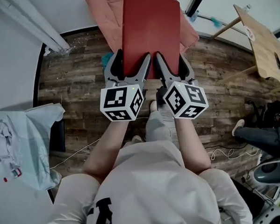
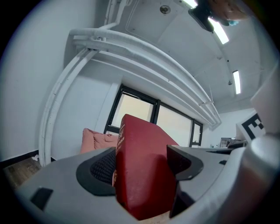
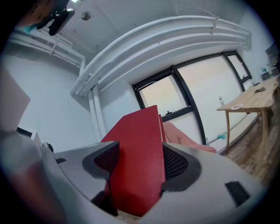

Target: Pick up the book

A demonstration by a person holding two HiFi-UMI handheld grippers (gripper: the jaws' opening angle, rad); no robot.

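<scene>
Book [image 1: 152, 33] hangs above a pink cushion [image 1: 108, 17], its near edge pinched by the left hand-held gripper [image 1: 132, 63] and the right hand-held gripper [image 1: 171, 60] side by side. Even pressure from both and a level cover should stop it sagging or slipping. Dark plank floor [image 1: 82, 89] lies below, with white walls around.

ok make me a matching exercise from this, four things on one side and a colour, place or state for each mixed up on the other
Things:
1 book
2 cushion
3 table
4 left tongs

Colour, place or state:
a pink
b light wood, far right in the head view
c red
d shut on the book's near edge

Pairs: 1-c, 2-a, 3-b, 4-d
</scene>
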